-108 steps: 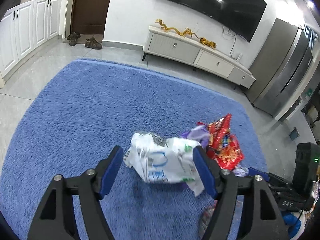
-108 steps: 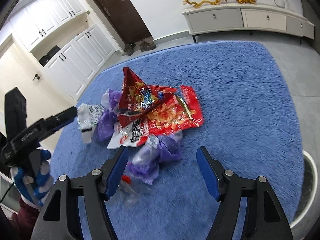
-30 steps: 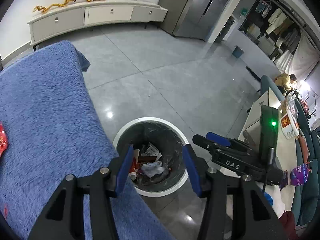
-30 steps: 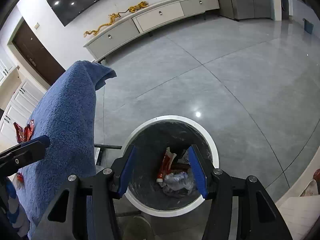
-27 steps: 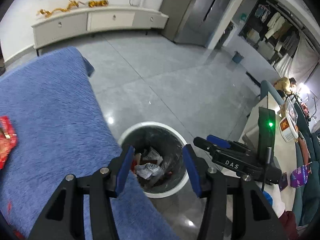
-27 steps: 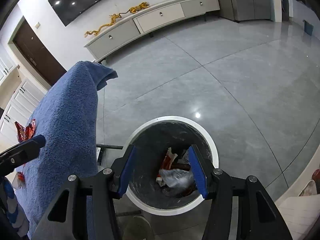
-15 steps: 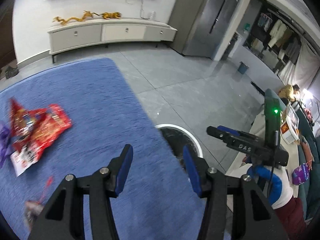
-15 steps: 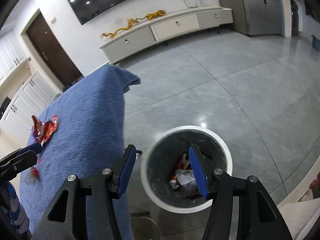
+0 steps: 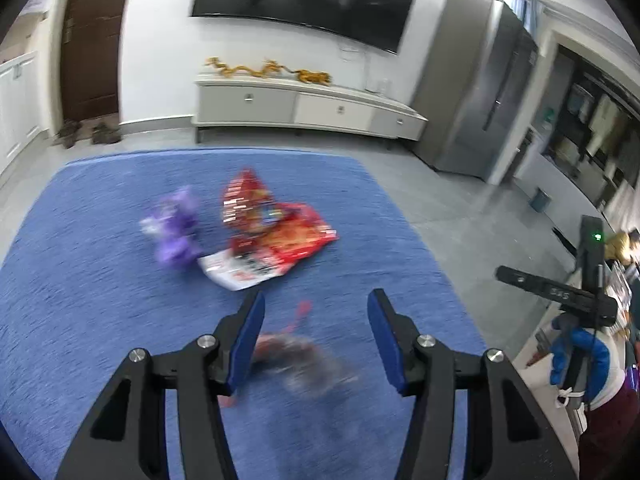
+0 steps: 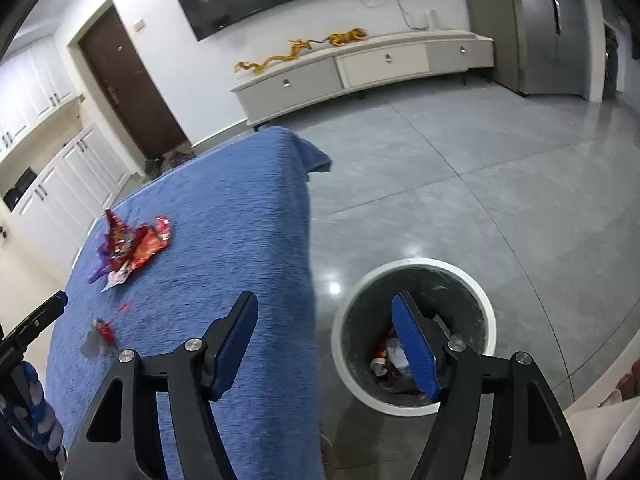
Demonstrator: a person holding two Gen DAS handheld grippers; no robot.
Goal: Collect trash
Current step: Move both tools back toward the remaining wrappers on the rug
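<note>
Two claws, both empty: left claw point(image 9: 316, 334) open over blue surface point(image 9: 100, 280), red wrappers point(image 9: 276, 232) far; right claw point(image 10: 325, 344) opening beside bin point(image 10: 416, 336).

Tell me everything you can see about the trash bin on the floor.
The trash bin is round, with a white rim and a dark liner. It stands upright and open on the grey tiled floor, beside the blue cloth's hanging edge. Crumpled wrappers lie at its bottom; it looks far from full. Nothing touches its rim.
</note>
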